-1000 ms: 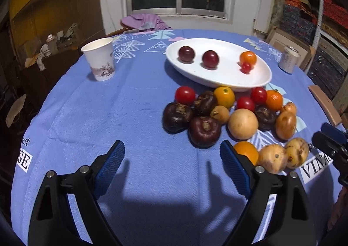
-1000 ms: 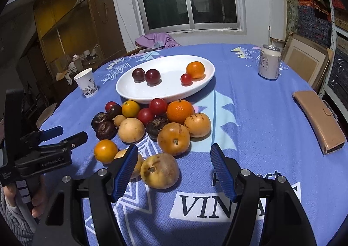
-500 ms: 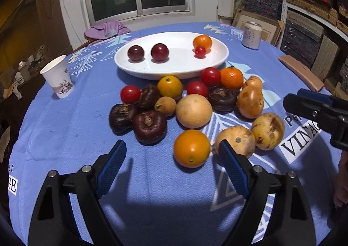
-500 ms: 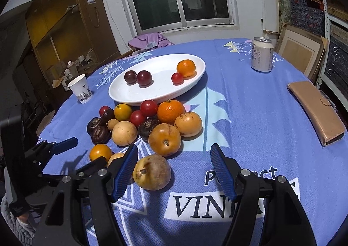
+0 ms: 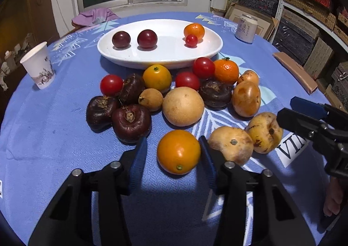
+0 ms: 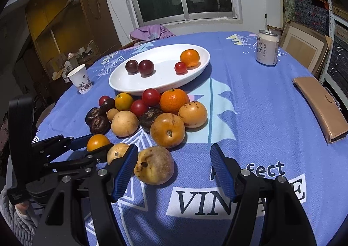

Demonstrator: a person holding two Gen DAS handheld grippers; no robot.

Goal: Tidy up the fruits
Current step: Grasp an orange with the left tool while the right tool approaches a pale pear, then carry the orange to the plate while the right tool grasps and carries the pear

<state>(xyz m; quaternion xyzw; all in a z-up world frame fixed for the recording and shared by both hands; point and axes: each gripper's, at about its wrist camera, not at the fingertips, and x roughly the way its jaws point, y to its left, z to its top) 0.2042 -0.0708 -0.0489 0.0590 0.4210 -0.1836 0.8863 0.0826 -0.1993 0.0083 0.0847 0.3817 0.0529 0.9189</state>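
The plate [image 5: 208,50] holds four fruits — two plums, an orange, a tomato. Some sixteen more lie heaped before it; a cup [image 5: 39,65], can [image 5: 246,28] and wallet [image 6: 319,106] stand apart. The left gripper [image 5: 173,152] is closing around the nearest orange [image 5: 178,151], pads not yet touching. The right gripper [image 6: 174,169] hangs open, tilted down over the cloth [image 6: 250,115].

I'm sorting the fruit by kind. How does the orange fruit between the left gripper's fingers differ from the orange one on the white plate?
The near orange fruit is smooth and glossy; the plate orange has a duller, dimpled skin. The near one lies on the blue cloth with the left gripper closing around it; the other lies on the white plate, touching a small red fruit. Both are round and orange.
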